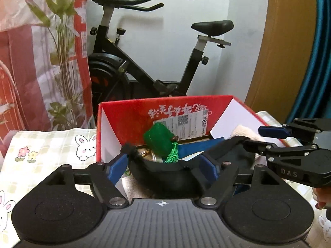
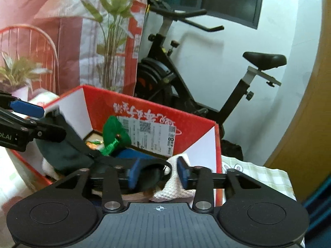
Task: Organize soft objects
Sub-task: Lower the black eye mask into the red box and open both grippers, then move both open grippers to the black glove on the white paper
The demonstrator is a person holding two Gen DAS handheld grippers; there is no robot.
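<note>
Both my jaws stand open over the red box [image 1: 115, 111]; the black garment [image 1: 165, 177] lies inside, at 6 o'clock of the green pouch [image 1: 159, 140]. Release step, judged done; next: withdraw clear.

Left gripper [image 1: 165, 165]: pitched downward, blue pads wide apart, nothing pressed between them. Right gripper [image 2: 158, 172]: also pitched downward, jaws partly parted and clear of any grip; in the left wrist view it enters at 3 o'clock. Part of a hand [image 1: 321, 199] shows at 4 o'clock there.
</note>
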